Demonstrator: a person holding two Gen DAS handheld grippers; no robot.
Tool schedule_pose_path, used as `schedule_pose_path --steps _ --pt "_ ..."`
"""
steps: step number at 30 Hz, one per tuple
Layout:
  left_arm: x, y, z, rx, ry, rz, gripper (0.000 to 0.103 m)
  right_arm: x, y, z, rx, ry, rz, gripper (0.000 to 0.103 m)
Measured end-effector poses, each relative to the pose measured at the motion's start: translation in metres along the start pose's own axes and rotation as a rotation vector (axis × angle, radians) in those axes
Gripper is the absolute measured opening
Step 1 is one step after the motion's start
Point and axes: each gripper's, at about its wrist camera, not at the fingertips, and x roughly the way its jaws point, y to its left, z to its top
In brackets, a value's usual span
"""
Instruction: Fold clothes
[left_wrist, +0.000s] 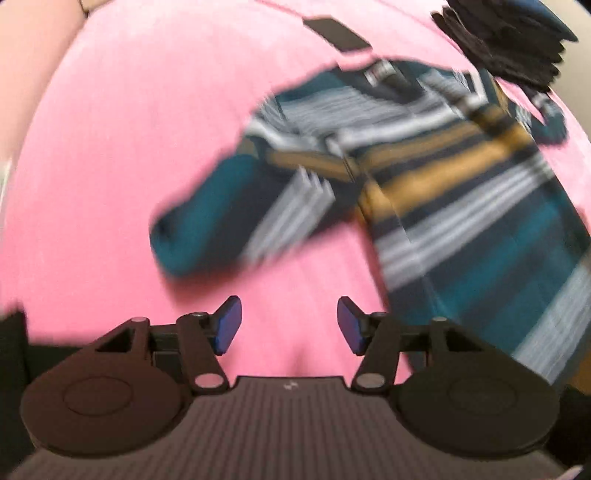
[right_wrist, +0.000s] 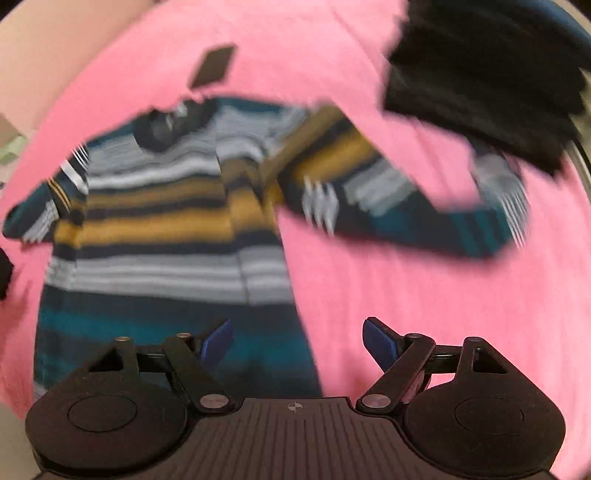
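Both views are evenly and fairly brightly lit, with soft light and no glare. Shadows are faint; only a dim patch sits on the pink cover (left_wrist: 110, 184) just ahead of the left gripper (left_wrist: 289, 325). Motion blur smears the striped sweater (right_wrist: 166, 221) and the dark pile (right_wrist: 480, 81) in both views, while the grippers' own bodies stay sharp. Fisheye distortion bows the cover into a dome, and the corners darken.
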Motion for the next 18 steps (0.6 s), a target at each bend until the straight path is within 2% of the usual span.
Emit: schedule_pose_path --steps 6,9,10,11,14,17,18 --pt "0.058 0.012 0.095 0.025 -0.079 0.002 0.058 0.069 -0.007 0.103 -0.155 -0.097 0.029 0.08" --pt "0.091 0.015 0.13 -0.01 -0.096 -0.036 0.058 0.105 -0.013 0.143 -0.201 -0.119 0.031 0.076" --pt "0.102 0.016 0.14 -0.012 -0.101 -0.056 0.057 0.117 -0.014 0.153 -0.209 -0.123 0.03 0.065" --pt "0.113 0.017 0.15 -0.01 -0.104 -0.074 0.057 0.13 -0.015 0.163 -0.214 -0.123 0.03 0.06" --pt "0.144 0.021 0.17 0.007 -0.083 -0.102 0.054 0.168 -0.016 0.187 -0.232 -0.11 0.03 0.06" --pt "0.173 0.028 0.184 -0.004 -0.027 -0.145 0.047 0.188 -0.017 0.192 -0.227 -0.082 0.024 0.06" --pt "0.181 0.031 0.184 -0.013 0.0 -0.166 0.038 0.193 -0.018 0.193 -0.224 -0.072 0.022 0.06"
